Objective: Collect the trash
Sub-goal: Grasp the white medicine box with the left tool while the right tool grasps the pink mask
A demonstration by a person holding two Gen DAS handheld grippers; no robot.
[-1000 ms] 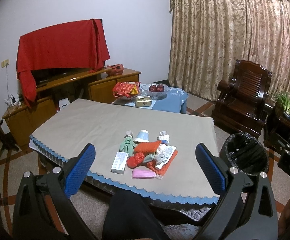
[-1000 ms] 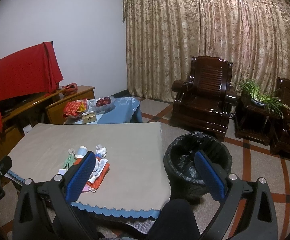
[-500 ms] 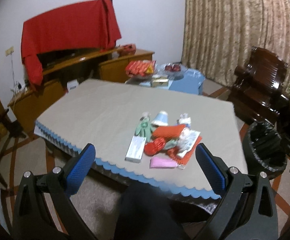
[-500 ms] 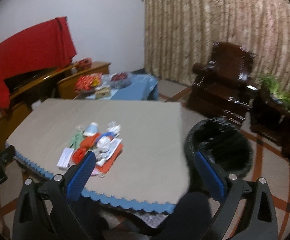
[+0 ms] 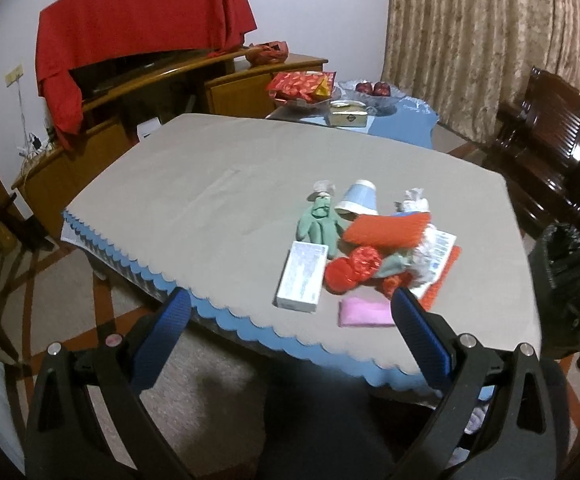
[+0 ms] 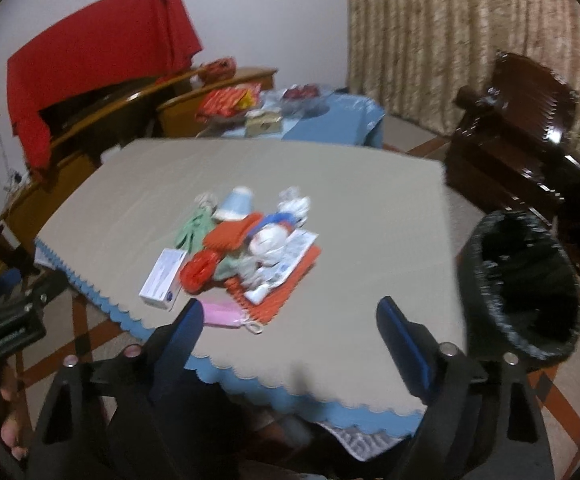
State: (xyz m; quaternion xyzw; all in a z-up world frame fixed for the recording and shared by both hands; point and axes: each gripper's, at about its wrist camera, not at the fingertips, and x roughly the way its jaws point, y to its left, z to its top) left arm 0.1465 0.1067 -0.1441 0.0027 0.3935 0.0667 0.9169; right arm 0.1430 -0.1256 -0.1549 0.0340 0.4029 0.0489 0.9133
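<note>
A pile of trash [image 5: 374,248] lies on the beige-clothed table [image 5: 209,184] near its front edge: a white box [image 5: 302,276], a green glove [image 5: 318,224], a paper cup [image 5: 358,199], red wrappers and a pink mask [image 5: 366,312]. The pile also shows in the right wrist view [image 6: 245,248]. A black-lined trash bin [image 6: 524,284] stands on the floor right of the table. My left gripper [image 5: 290,312] is open and empty, short of the table's front edge. My right gripper [image 6: 290,320] is open and empty, just in front of the pile.
A wooden cabinet with a red cloth [image 5: 141,28] stands behind the table. A low blue-clothed table [image 5: 394,116] holds snacks and fruit. Dark wooden armchairs [image 6: 518,120] stand at the right, beyond the bin.
Both grippers have moved forward and down toward the table; the trash pile looms larger. Both stay open.
</note>
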